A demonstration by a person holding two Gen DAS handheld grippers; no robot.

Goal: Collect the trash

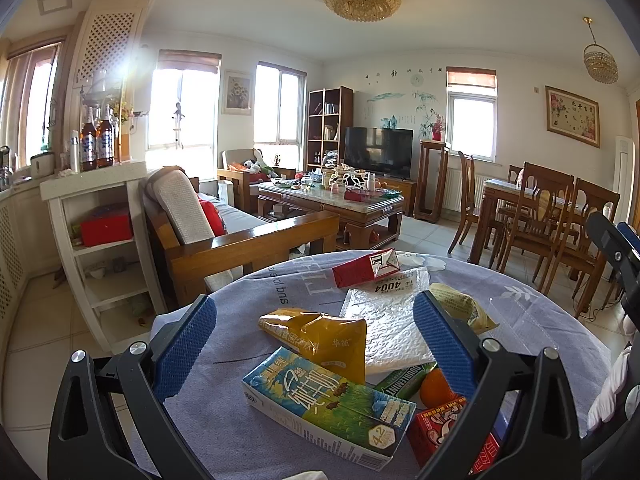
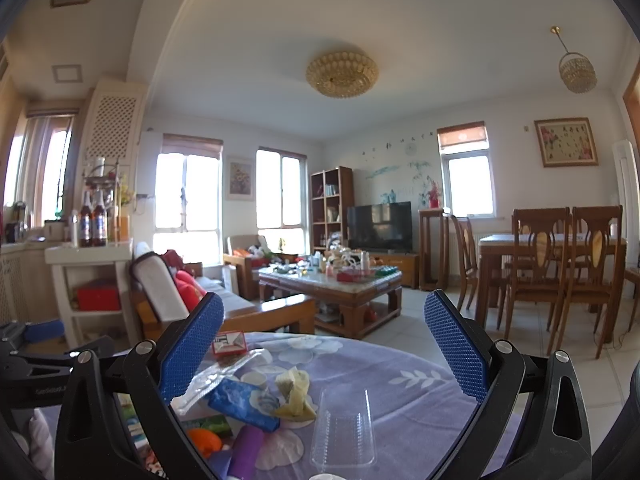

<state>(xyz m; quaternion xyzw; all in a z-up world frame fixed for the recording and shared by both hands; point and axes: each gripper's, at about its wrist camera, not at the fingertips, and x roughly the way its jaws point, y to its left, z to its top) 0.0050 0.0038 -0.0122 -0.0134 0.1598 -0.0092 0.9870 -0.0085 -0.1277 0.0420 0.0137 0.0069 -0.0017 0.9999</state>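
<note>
Litter crowds a round table (image 1: pixel 248 432) under the left gripper (image 1: pixel 316 340), its fingers spread wide and empty above a milk carton (image 1: pixel 324 404); behind the carton lie a yellow wrapper (image 1: pixel 320 336), a bubble mailer (image 1: pixel 388 324) and a red box (image 1: pixel 366 268), with an orange (image 1: pixel 436 388) half hidden beside it. Right-wrist view: the right gripper (image 2: pixel 324 348), likewise spread and empty, hangs over a clear plastic tray (image 2: pixel 344 428), its near end cut off.
</note>
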